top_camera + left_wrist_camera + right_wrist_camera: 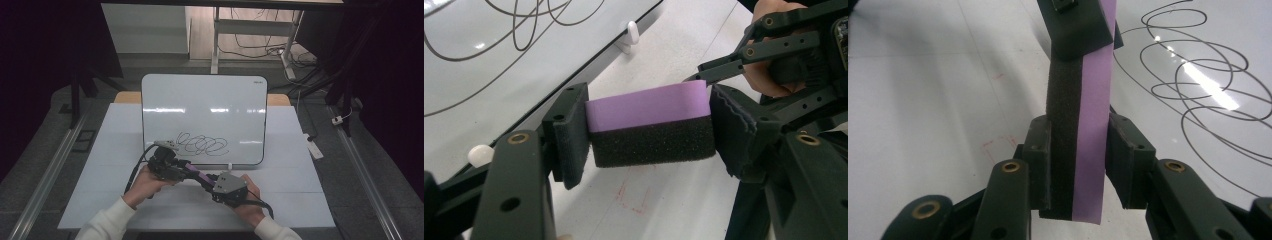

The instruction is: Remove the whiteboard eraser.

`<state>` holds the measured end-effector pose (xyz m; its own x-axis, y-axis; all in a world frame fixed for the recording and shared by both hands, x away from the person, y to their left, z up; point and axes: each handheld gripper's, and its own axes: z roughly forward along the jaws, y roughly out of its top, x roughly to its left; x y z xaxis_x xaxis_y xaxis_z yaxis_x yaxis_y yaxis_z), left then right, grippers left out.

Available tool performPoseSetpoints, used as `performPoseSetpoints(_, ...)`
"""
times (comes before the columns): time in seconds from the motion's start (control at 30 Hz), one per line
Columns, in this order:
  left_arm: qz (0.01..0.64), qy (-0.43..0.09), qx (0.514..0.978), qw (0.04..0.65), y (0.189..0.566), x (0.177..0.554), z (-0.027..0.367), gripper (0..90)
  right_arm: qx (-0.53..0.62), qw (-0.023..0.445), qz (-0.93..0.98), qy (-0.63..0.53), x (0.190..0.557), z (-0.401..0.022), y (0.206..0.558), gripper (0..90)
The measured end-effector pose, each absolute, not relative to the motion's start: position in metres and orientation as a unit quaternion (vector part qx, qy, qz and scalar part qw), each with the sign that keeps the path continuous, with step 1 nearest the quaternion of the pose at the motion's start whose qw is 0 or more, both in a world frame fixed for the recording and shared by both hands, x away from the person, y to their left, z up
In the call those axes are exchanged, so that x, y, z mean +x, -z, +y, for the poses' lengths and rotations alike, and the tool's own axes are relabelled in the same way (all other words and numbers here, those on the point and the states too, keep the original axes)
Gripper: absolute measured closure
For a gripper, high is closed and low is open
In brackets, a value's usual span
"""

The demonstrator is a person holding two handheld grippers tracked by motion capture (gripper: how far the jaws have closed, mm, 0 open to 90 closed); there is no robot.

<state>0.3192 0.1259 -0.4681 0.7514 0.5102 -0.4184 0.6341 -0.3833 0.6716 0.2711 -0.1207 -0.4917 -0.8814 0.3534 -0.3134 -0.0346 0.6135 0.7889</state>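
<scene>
A purple and black foam eraser (198, 175) hangs just above the white table (120, 150), in front of the whiteboard (200, 105). My left gripper (649, 131) has its pads pressed on the two ends of the eraser (649, 125), purple layer on top. My right gripper (1078, 155) is shut across the broad faces of the same eraser (1093, 100), one pad on the black foam and one on the purple side. In the high view the left gripper (186, 170) and right gripper (209, 180) meet tip to tip. Black looping scribbles (202, 145) cover the board's lower middle.
The whiteboard stands tilted on small white feet (633, 32) near the table's middle. Faint red marks (631, 197) lie on the table under the eraser. Desk legs and loose cables (260, 47) are on the floor beyond the table.
</scene>
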Motion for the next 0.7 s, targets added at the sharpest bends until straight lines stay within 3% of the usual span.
performPoseSetpoints(0.1,0.343,0.063,0.828,0.439,0.466,0.317,0.125,36.8,0.095,0.216,0.868,-0.436,0.272,-0.122,0.491,62.1)
performPoseSetpoints(0.17,0.339,0.053,0.831,0.437,0.465,0.315,0.124,37.0,0.101,0.206,0.869,-0.439,0.274,-0.123,0.491,56.3)
performPoseSetpoints(0.33,0.322,0.026,0.842,0.432,0.462,0.311,0.121,37.2,0.132,0.129,0.862,-0.472,0.285,-0.131,0.485,42.1)
performPoseSetpoints(0.7,0.263,0.006,0.854,0.449,0.458,0.305,0.122,37.3,0.159,0.037,0.847,-0.506,0.304,-0.156,0.472,30.9)
